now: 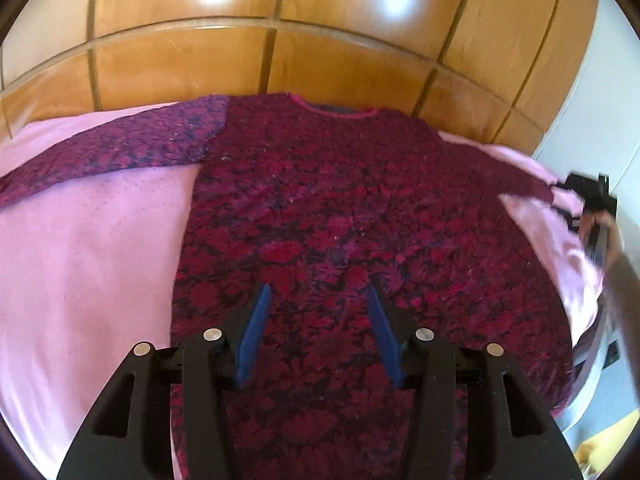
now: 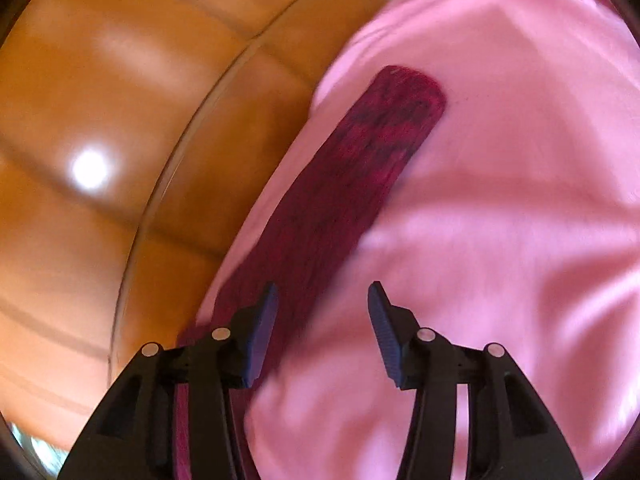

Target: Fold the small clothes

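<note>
**Both grippers open over a spread-out top**

A dark red patterned top [image 1: 320, 208] lies flat on a pink bedsheet [image 1: 88, 248], its neckline at the far side, next to a wooden headboard [image 1: 248, 60]. One sleeve [image 1: 108, 152] stretches out to the left across the sheet. The other sleeve runs off to the right, where its cuff ends near the edge of the bed.

The left gripper [image 1: 318, 296] hangs over the near part of the top's body. Its blue pads [image 1: 252, 336] stand apart with nothing between them; whether the tips touch the cloth below cannot be told.

In the left wrist view the right gripper [image 1: 592, 196] appears blurred at the far right, just beside the right cuff, with a person's arm [image 1: 624, 280] behind it. In its own view the right gripper [image 2: 322, 292] is also parted and holds nothing. The sleeve [image 2: 340, 200] lies on the pink sheet ahead of it, running away toward its rounded cuff, with the near part passing under the left finger [image 2: 260, 340]. This view is smeared by blur.
</note>
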Demonstrator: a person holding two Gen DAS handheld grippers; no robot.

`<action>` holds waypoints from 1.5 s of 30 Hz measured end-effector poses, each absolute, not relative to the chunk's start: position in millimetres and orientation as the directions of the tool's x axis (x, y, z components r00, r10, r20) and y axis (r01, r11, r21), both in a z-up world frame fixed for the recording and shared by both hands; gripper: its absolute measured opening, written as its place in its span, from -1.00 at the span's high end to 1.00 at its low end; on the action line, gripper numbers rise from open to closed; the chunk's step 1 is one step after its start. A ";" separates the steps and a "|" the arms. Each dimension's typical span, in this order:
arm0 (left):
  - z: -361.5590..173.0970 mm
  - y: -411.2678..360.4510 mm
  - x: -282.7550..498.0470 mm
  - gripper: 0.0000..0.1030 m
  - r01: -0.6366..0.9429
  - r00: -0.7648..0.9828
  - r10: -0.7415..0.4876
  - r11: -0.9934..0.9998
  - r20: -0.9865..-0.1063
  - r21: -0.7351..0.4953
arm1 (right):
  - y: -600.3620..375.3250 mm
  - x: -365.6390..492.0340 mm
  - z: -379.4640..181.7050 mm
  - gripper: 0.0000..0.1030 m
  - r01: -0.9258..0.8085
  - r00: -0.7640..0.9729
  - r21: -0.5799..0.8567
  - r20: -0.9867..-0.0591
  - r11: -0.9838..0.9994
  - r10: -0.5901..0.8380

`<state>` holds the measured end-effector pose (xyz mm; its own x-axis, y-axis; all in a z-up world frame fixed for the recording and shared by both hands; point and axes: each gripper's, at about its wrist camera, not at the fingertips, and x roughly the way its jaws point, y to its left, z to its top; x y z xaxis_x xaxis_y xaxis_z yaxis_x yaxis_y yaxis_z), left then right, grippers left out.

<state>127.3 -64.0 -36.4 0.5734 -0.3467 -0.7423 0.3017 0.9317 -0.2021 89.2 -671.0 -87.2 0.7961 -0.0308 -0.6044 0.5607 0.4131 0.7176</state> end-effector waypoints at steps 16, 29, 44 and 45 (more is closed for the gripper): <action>-61.2 -56.5 152.7 0.06 0.237 0.498 -0.375 0.926 -0.782 -0.293 | -654.6 184.4 -37.4 0.79 0.555 0.731 0.423 -0.659 0.716 -0.177; -36.9 -32.1 162.6 0.06 0.191 0.517 -0.482 0.870 -0.707 -0.454 | -340.8 261.3 -1.7 0.81 -0.037 0.743 0.071 -0.665 0.997 0.075; -30.1 -18.1 259.0 0.06 0.092 0.491 -0.610 0.747 -0.622 -0.659 | -234.8 208.9 -50.6 -0.30 -0.309 0.599 0.074 -0.759 0.948 0.255; -31.9 -19.8 267.0 0.06 0.085 0.487 -0.611 0.744 -0.624 -0.663 | -243.7 201.1 -45.3 -0.32 -0.303 0.605 0.091 -0.751 0.948 0.266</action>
<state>267.0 -19.8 -31.9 0.4871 -0.6114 -0.6236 0.0851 0.7439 -0.6629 201.1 -243.7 -45.3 0.6046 0.2657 -0.7509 -0.3035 0.9485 0.0912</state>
